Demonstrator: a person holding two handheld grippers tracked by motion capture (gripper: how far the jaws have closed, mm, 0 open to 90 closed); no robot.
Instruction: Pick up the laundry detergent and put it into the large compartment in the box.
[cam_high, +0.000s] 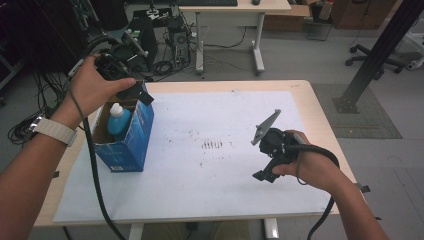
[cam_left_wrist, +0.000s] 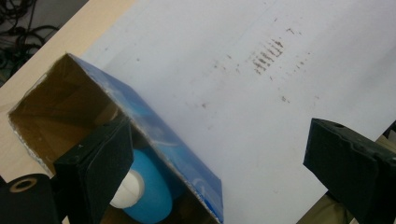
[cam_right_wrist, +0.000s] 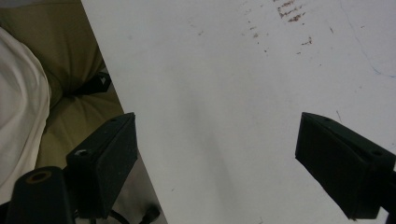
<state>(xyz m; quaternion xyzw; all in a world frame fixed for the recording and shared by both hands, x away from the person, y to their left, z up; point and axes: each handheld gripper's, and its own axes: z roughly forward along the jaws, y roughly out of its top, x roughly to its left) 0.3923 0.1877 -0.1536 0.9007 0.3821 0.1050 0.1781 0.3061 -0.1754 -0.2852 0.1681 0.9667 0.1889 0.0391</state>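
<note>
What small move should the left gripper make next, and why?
Probably lower the left gripper a little further into the blue box. Its fingers are open, one already inside the open top beside the blue bottle, so centring over the white cap seems needed before closing.

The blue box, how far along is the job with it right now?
Done: the blue bottle already stands inside the open blue box. In hand: the left tool hangs open over the box's rim, one jaw inside the opening, gripping nothing. The right tool waits open above the white sheet. Left, probably: gripping the box or bottle.
</note>
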